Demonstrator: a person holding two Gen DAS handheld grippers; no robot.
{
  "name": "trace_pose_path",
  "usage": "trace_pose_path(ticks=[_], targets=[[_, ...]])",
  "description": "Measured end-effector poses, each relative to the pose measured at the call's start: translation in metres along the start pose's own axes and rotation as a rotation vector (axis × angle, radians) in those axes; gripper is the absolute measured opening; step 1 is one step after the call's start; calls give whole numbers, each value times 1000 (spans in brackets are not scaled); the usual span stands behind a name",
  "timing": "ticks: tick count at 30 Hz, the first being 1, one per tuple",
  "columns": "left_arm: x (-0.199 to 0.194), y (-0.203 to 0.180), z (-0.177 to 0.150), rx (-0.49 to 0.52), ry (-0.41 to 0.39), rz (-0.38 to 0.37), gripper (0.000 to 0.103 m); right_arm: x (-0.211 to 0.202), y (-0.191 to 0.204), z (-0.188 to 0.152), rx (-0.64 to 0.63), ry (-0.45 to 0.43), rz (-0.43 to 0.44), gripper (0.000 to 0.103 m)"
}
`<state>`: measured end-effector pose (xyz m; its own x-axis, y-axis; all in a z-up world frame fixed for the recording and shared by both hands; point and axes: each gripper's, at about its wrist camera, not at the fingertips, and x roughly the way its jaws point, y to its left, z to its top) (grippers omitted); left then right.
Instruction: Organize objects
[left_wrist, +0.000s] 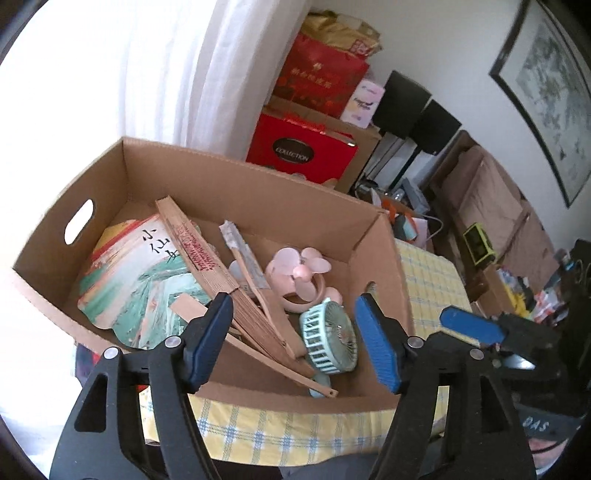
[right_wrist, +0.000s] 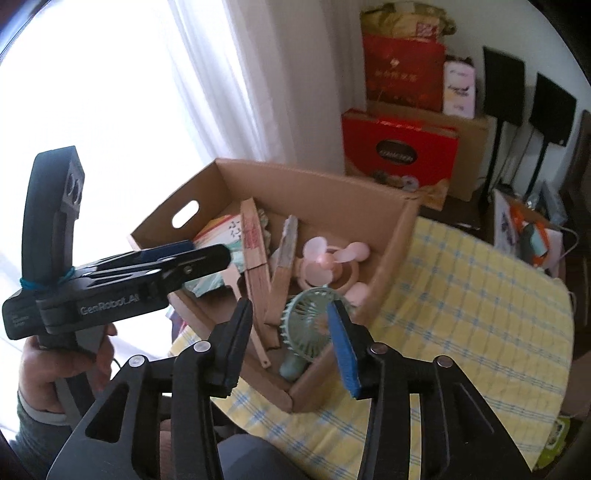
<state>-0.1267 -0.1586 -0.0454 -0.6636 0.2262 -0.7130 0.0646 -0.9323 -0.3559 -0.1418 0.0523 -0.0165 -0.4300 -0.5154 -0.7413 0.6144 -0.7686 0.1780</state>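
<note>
An open cardboard box (left_wrist: 258, 192) stands on a yellow checked tablecloth (left_wrist: 432, 280). In it lie a painted round paper fan (left_wrist: 136, 280), two folded wooden fans (left_wrist: 207, 266), a pink handheld fan (left_wrist: 299, 277) and a teal handheld fan (left_wrist: 330, 341). My left gripper (left_wrist: 295, 343) is open and empty above the box's near side. My right gripper (right_wrist: 291, 347) is open and empty above the box's near corner (right_wrist: 291, 398), over the teal fan (right_wrist: 310, 321). The left gripper also shows in the right wrist view (right_wrist: 184, 254), at the box's left wall.
Red gift boxes (left_wrist: 303, 144) and bags are stacked behind the box by a white curtain (left_wrist: 207, 74). Black speakers (left_wrist: 421, 110), a wooden sofa (left_wrist: 491, 206) and floor clutter lie to the right. The right gripper's tip (left_wrist: 472, 325) shows beside the box.
</note>
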Motion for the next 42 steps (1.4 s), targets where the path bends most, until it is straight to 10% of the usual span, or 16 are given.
trace_pose_path(ticks=[29, 42], targets=[[-49, -124, -64, 282, -58, -35, 102, -126, -85, -97, 218, -166, -291, 103], [-55, -156, -95, 330, -66, 16, 103, -153, -87, -128, 248, -182, -404, 103]])
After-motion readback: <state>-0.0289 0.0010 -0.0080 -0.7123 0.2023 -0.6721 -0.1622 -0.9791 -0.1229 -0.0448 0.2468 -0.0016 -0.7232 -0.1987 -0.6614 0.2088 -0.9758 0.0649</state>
